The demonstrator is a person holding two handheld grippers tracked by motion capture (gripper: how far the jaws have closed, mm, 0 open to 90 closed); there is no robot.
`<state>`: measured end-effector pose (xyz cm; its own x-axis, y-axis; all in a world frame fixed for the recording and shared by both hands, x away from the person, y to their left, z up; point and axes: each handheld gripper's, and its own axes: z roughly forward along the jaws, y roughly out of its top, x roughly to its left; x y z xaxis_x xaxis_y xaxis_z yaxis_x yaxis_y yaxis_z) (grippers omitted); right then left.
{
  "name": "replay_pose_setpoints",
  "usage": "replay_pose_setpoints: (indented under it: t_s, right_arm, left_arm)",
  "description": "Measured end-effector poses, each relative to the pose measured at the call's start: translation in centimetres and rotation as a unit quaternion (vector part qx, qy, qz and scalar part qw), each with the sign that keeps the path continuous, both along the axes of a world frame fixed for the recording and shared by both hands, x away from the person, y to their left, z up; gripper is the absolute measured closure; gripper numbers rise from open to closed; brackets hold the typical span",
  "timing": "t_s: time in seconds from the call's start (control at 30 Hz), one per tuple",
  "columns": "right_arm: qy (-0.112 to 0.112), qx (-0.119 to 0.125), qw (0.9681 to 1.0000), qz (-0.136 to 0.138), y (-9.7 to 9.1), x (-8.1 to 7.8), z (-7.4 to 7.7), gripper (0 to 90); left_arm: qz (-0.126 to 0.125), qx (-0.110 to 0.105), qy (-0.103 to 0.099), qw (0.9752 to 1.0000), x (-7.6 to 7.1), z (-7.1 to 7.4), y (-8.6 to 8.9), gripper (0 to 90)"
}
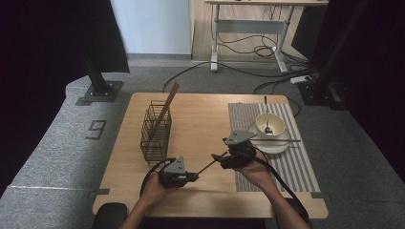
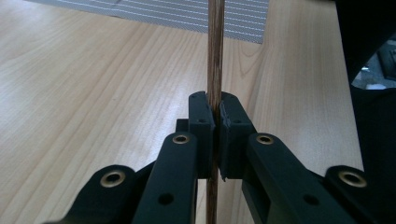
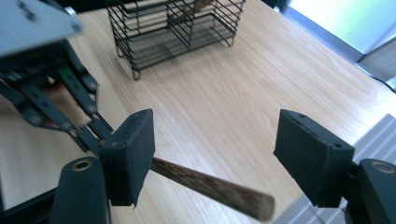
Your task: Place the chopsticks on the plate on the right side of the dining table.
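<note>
Chopstick handover, mid-task.
My left claw (image 1: 192,177) clamps the chopstick (image 1: 206,167); right claw (image 1: 218,157) gapes, gripping nothing. Rack (image 1: 156,133), upper left, awaits.

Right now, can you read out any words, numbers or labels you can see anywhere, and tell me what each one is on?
"9": a single dark digit marked on the grey floor left of the table, seen in the high view; it could also be read as a 6 from the other side.
Nothing else readable: no writing shows on the wire basket, bowl, striped mat, chopstick or either gripper.
</note>
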<state>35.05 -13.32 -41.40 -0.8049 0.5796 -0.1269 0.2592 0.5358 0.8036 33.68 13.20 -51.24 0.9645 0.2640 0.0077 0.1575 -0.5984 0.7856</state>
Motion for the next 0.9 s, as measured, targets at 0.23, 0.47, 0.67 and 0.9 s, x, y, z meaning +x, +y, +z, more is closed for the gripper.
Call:
replay_pose_setpoints:
  t_s: [0.23, 0.47, 0.67, 0.9]
  right_arm:
    - [0.014, -0.003, 0.9996, -0.023, -1.1, 1.2, -1.1, 28.2]
    - [0.034, -0.011, 0.998, -0.052, -2.6, 2.2, -2.7, 28.2]
    - [0.043, -0.02, 0.9975, -0.052, -3.0, 1.8, -2.2, 25.9]
    - [0.073, -0.032, 0.9968, -0.008, -2.6, 1.0, -2.3, 22.8]
  left_arm:
    - [0.009, -0.025, -0.007, 0.9996, 0.1, 0.7, 0.7, 85.0]
    - [0.004, -0.024, -0.002, 0.9997, 0.1, 0.8, 0.8, 85.0]
    - [-0.008, 0.008, 0.018, 0.9998, 0.4, 0.2, 0.4, 85.0]
    - [-0.017, 0.027, 0.031, 0.999, 0.5, -0.1, 0.4, 85.0]
